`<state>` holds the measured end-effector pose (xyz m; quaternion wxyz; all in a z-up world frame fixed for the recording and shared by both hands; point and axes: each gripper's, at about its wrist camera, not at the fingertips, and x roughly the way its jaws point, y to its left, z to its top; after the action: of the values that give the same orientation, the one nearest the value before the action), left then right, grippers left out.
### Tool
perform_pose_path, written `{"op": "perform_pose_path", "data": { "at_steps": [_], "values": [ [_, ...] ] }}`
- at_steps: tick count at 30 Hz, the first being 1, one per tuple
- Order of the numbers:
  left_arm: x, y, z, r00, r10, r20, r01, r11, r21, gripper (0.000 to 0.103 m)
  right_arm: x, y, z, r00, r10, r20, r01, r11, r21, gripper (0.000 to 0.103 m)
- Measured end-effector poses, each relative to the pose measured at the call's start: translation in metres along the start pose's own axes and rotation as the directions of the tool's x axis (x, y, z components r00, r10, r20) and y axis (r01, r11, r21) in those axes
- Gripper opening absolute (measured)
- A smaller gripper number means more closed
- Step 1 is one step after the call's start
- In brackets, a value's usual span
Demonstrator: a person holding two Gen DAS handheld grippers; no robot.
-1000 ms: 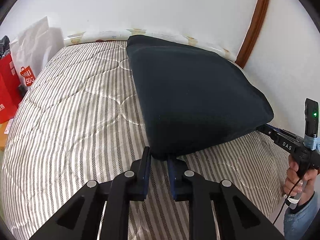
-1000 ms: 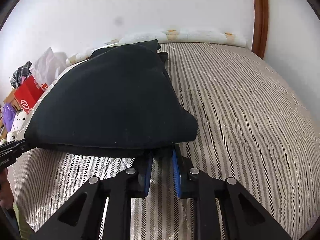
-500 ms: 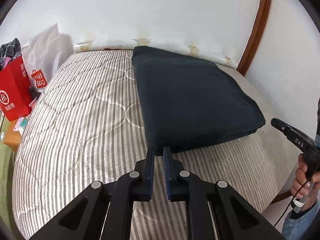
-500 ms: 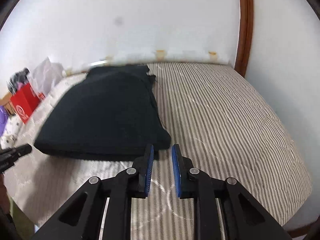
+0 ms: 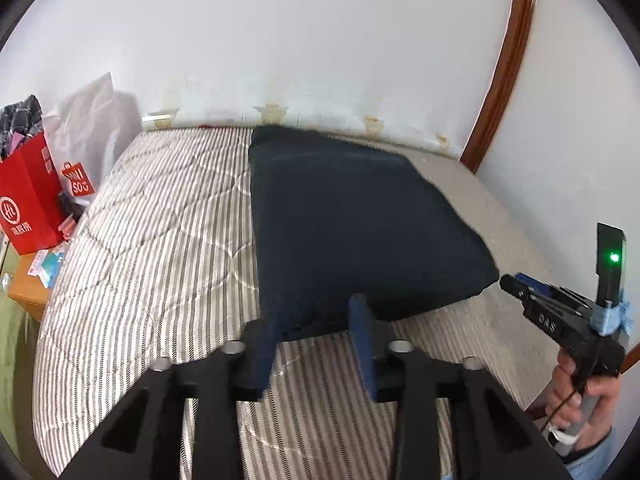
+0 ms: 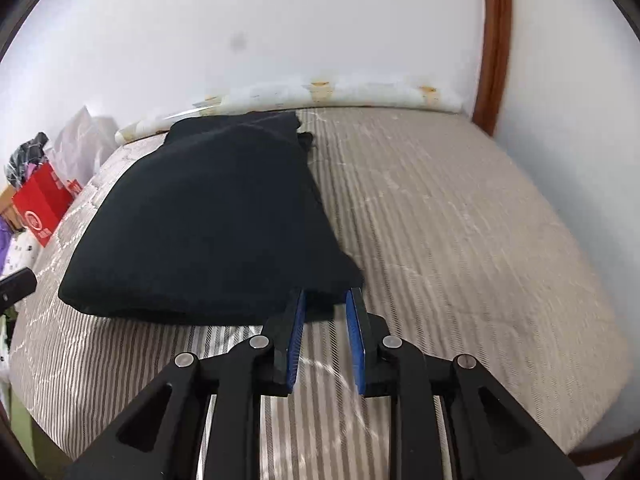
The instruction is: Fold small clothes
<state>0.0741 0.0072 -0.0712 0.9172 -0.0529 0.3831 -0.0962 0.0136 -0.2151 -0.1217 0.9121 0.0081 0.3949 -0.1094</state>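
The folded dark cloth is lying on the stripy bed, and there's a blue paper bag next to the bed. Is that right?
Not quite. The bag next to the bed is red, not blue; the left wrist view shows it clearly, with white writing on it. The rest is right: the folded dark cloth does lie on the stripy bed.

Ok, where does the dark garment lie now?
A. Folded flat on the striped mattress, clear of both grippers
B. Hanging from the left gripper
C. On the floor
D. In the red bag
A: the garment lies folded flat on the mattress, and neither the left gripper nor the right gripper pinches it, both opening with nothing between the fingers.
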Motion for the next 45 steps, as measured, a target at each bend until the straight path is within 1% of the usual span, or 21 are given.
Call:
{"op": "perform_pose_path", "data": {
  "at_steps": [1,2,3,4,7,8,9,11,15,17,19,21,23,29,32,38,41,45],
  "values": [
    [-0.006,-0.004,0.0,1.0,0.002,0.014,-0.002,1.0,0.004,0.042,-0.008,0.002,0.0,1.0,-0.016,0.001,0.016,1.0,-0.005,0.031],
    [-0.011,-0.006,0.0,1.0,0.0,0.022,-0.001,1.0,0.008,0.044,-0.017,0.003,0.001,1.0,-0.028,0.006,0.028,1.0,-0.011,0.04],
    [-0.018,-0.01,0.0,1.0,-0.001,0.027,0.0,1.0,0.012,0.045,-0.029,0.006,0.001,0.999,-0.039,0.019,0.039,0.999,-0.013,0.045],
    [-0.025,-0.013,0.0,1.0,0.001,0.031,-0.001,1.0,0.015,0.05,-0.041,0.009,0.001,0.998,-0.052,0.032,0.052,0.999,-0.007,0.052],
    [-0.051,-0.021,0.0,0.998,0.019,0.066,-0.02,1.0,0.018,0.063,-0.074,0.015,0.001,0.997,-0.049,0.052,0.049,0.999,-0.01,0.056],
    [-0.057,-0.023,0.0,0.997,0.024,0.074,-0.026,1.0,0.018,0.067,-0.085,0.018,0.001,0.997,-0.052,0.056,0.053,0.998,-0.016,0.061],
    [-0.066,-0.025,-0.001,0.996,0.031,0.086,-0.033,0.999,0.018,0.068,-0.093,0.021,0.001,0.996,-0.061,0.06,0.062,0.998,-0.016,0.066],
    [-0.088,-0.029,-0.004,0.992,0.049,0.113,-0.052,0.998,0.021,0.075,-0.119,0.027,-0.001,0.992,-0.079,0.102,0.081,0.997,-0.017,0.084],
    [-0.117,-0.034,-0.013,0.984,0.104,0.144,-0.11,0.993,0.035,0.079,-0.163,0.037,-0.008,0.978,-0.085,0.191,0.093,0.995,-0.031,0.096],
    [-0.13,-0.037,-0.02,0.981,0.123,0.151,-0.13,0.991,0.037,0.082,-0.182,0.041,-0.012,0.975,-0.09,0.205,0.099,0.994,-0.036,0.098],
    [-0.137,-0.039,-0.025,0.983,0.113,0.144,-0.121,0.992,0.045,0.088,-0.196,0.041,-0.015,0.974,-0.099,0.205,0.106,0.994,-0.022,0.101],
    [-0.142,-0.04,-0.027,0.985,0.095,0.141,-0.104,0.993,0.057,0.088,-0.206,0.04,-0.018,0.975,-0.093,0.2,0.096,0.995,-0.004,0.101],
    [-0.147,-0.043,-0.03,0.985,0.093,0.146,-0.103,0.993,0.062,0.088,-0.212,0.036,-0.022,0.977,-0.089,0.193,0.09,0.996,0.004,0.102],
    [-0.152,-0.049,-0.035,0.982,0.098,0.162,-0.109,0.992,0.059,0.09,-0.219,0.027,-0.032,0.974,-0.126,0.187,0.124,0.992,0.023,0.102],
    [-0.155,-0.053,-0.036,0.979,0.109,0.17,-0.123,0.99,0.074,0.09,-0.222,0.023,-0.036,0.972,-0.143,0.184,0.14,0.99,0.028,0.102],
    [-0.157,-0.056,-0.038,0.978,0.111,0.176,-0.126,0.989,0.076,0.09,-0.22,0.02,-0.038,0.97,-0.161,0.182,0.16,0.987,0.021,0.102],
    [-0.158,-0.055,-0.039,0.976,0.126,0.18,-0.141,0.988,0.07,0.09,-0.219,0.02,-0.038,0.971,-0.156,0.179,0.155,0.988,0.022,0.102],
    [-0.159,-0.052,-0.039,0.976,0.12,0.179,-0.131,0.99,0.051,0.09,-0.219,0.022,-0.039,0.97,-0.161,0.18,0.16,0.987,0.023,0.102]
  ]
}}
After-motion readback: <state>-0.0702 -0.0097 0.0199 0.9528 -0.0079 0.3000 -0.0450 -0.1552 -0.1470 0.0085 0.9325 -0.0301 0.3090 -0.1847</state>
